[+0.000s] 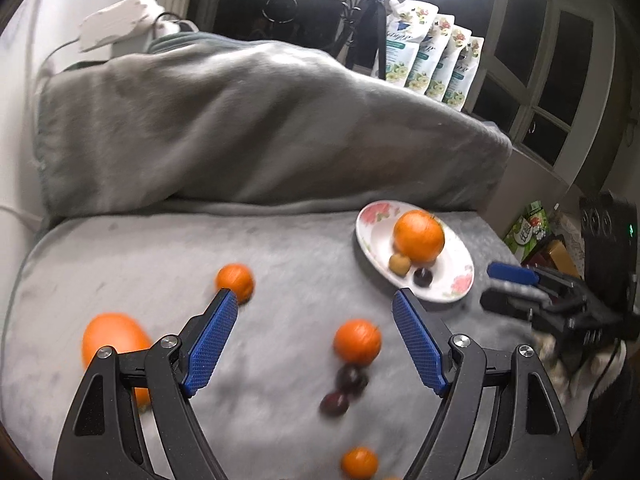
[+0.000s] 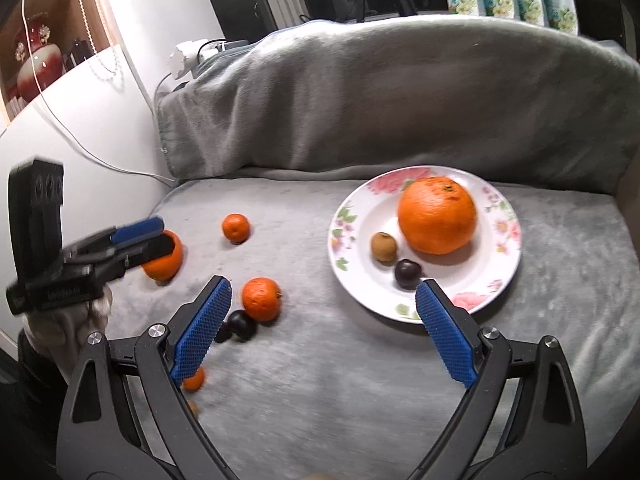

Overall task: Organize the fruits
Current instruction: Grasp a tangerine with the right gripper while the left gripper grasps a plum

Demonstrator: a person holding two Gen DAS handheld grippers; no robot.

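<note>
Left gripper is hanging wide open & empty over the grey blanket, w/ a mid-size orange and two dark plums lying loose between its fingers. Right gripper is likewise spread, gripping nothing, just in front of the floral plate. Approx a third done: plate is holding the big orange, a kiwi & one plum, while several oranges and plums are waiting on the blanket.

Floral plate sat on grey blanket w/ big orange, brown kiwi & dark plum on it, kiwi & plum just beside orange. Loose on blanket left of plate: mandarin, another touching two dark plums, larger orange further left, small one nearest camera.
</note>
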